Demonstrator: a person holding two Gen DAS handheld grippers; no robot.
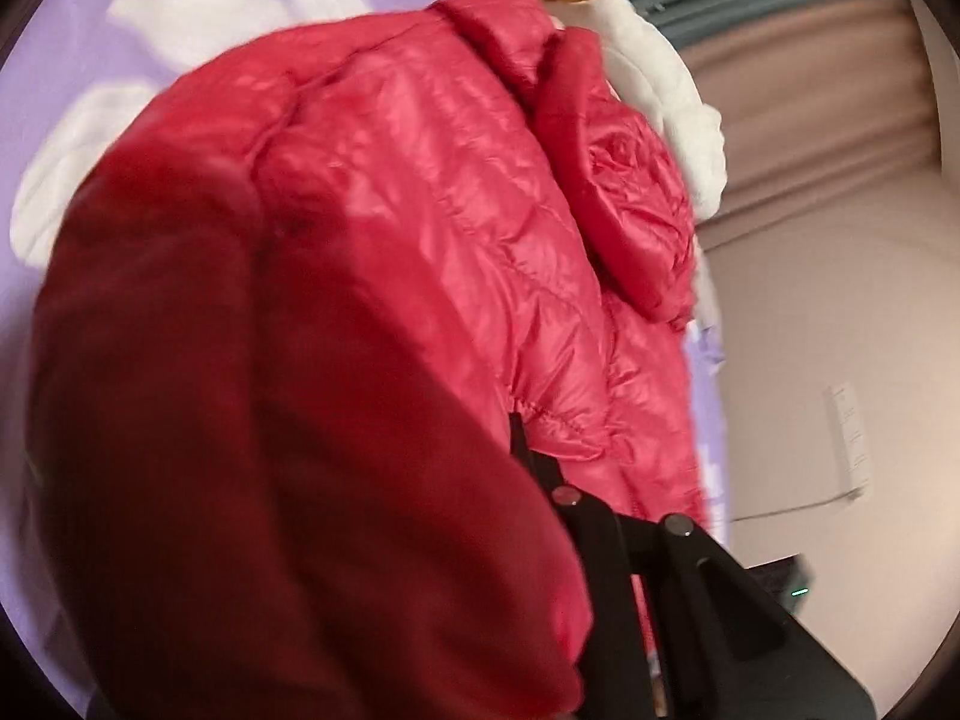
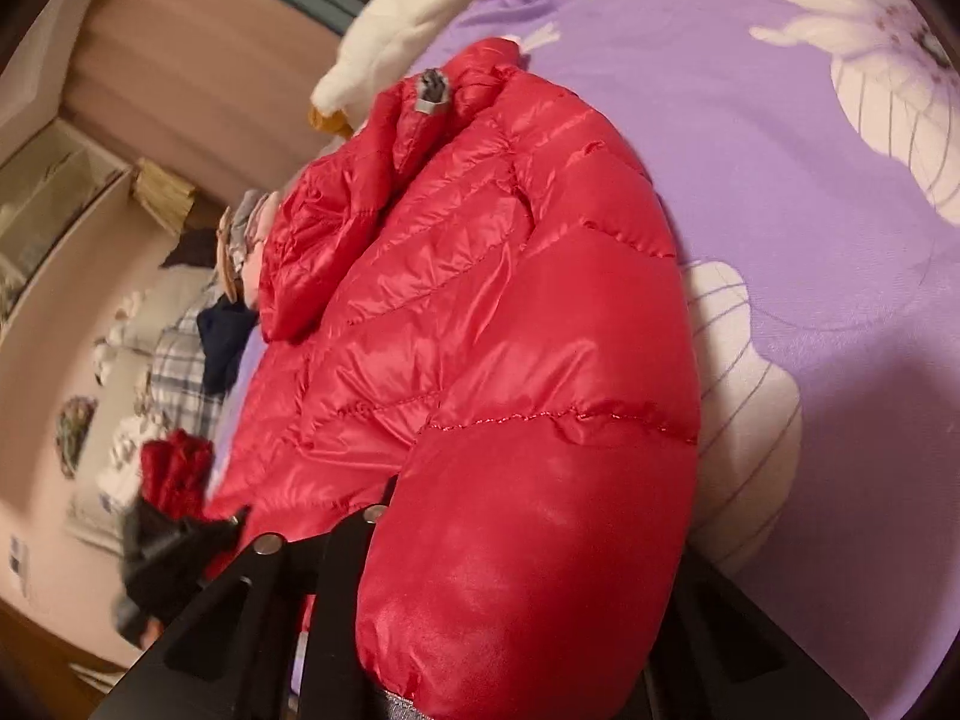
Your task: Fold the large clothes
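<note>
Grasping step: left gripper (image 1: 528, 450) and right gripper (image 2: 384, 498) apparently pinch red puffer jacket (image 2: 480, 300) hem, lower frame; next, lift and fold toward collar.

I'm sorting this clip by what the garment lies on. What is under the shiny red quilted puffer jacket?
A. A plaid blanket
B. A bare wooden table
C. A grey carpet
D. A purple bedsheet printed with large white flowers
D: the shiny red quilted puffer jacket lies on a purple bedsheet printed with large white flowers.
</note>
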